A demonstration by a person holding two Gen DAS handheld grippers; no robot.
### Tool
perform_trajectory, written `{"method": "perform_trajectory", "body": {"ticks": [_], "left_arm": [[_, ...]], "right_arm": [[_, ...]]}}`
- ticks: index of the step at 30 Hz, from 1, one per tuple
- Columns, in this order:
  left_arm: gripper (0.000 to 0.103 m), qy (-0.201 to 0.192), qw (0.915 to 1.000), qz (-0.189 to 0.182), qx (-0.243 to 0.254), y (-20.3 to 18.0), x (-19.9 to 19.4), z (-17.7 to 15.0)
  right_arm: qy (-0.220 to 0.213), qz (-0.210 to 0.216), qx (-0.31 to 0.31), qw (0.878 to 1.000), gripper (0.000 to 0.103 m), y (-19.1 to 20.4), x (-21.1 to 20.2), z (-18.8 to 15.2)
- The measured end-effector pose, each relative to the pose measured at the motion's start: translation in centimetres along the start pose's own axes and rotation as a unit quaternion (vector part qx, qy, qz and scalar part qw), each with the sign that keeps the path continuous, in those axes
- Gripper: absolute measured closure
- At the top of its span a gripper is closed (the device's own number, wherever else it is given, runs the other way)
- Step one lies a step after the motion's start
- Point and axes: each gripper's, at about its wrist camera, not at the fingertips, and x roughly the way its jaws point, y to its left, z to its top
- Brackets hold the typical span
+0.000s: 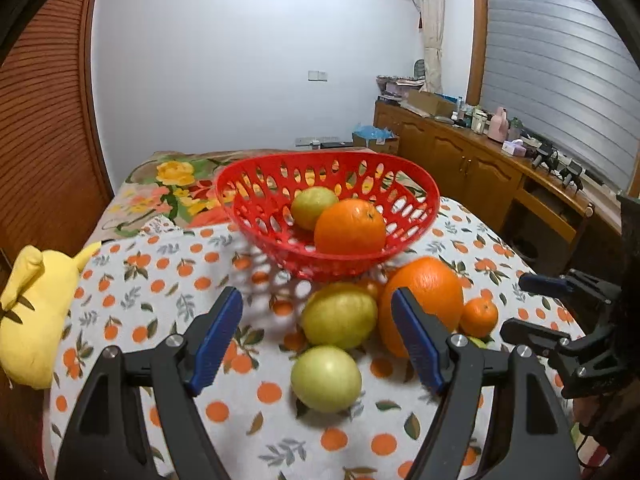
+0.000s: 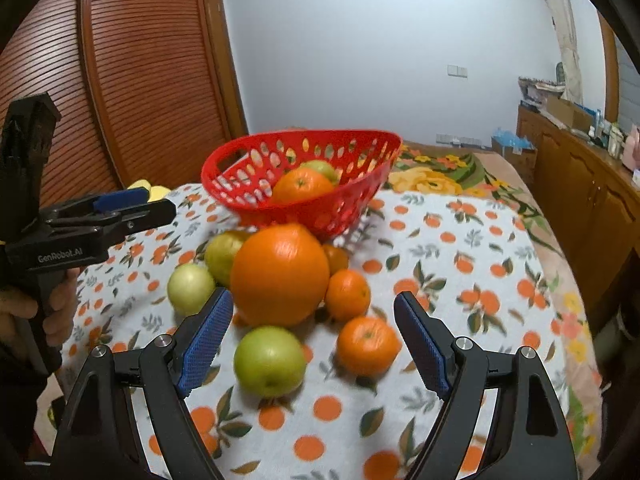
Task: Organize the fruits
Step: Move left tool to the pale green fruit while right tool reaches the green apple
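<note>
A red basket [image 1: 256, 196] [image 2: 224, 176] stands on the table and holds an orange [image 1: 350, 227] and a green fruit [image 1: 312, 206]. In front of it lie a big orange [image 1: 432, 288] [image 2: 280, 274], a yellow-green lemon [image 1: 339, 315], a pale green fruit [image 1: 326, 378], a green apple [image 2: 269, 361] and small tangerines [image 2: 368, 346]. My left gripper [image 1: 318, 336] is open above the pale green fruit. My right gripper [image 2: 314, 340] is open above the apple and tangerine. Each gripper shows in the other's view, the right one [image 1: 532, 304] and the left one [image 2: 136, 204].
The table has an orange-print cloth [image 1: 180, 280]. A yellow plush toy [image 1: 32, 320] lies at its left edge. A floral blanket [image 1: 168, 188] lies behind the basket. A wooden sideboard [image 1: 480, 160] with clutter stands at the right, a slatted wooden door [image 2: 140, 80] at the left.
</note>
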Motion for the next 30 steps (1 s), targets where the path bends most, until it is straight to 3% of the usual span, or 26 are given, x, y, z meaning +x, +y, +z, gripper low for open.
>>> {"method": "perform_trajectory", "body": {"ticks": [10,23,25,30], "left_arm": [[0.026,0.03,0.9993,-0.008,-0.018,0.7,0.7,-3.0],[0.027,0.053,0.9983,-0.021,-0.016,0.9,1.8,-4.6],[0.029,0.057,0.9981,-0.02,-0.014,0.9,2.1,-4.8],[0.035,0.073,0.997,-0.022,-0.014,0.8,3.1,-5.0]], "right_arm": [[0.033,0.022,0.008,0.999,0.036,1.2,1.7,-2.4],[0.076,0.015,0.011,0.997,0.044,2.0,4.1,-3.9],[0.077,0.014,0.012,0.997,0.05,2.0,4.3,-4.0],[0.073,0.016,0.013,0.997,0.051,2.0,4.3,-4.1]]}}
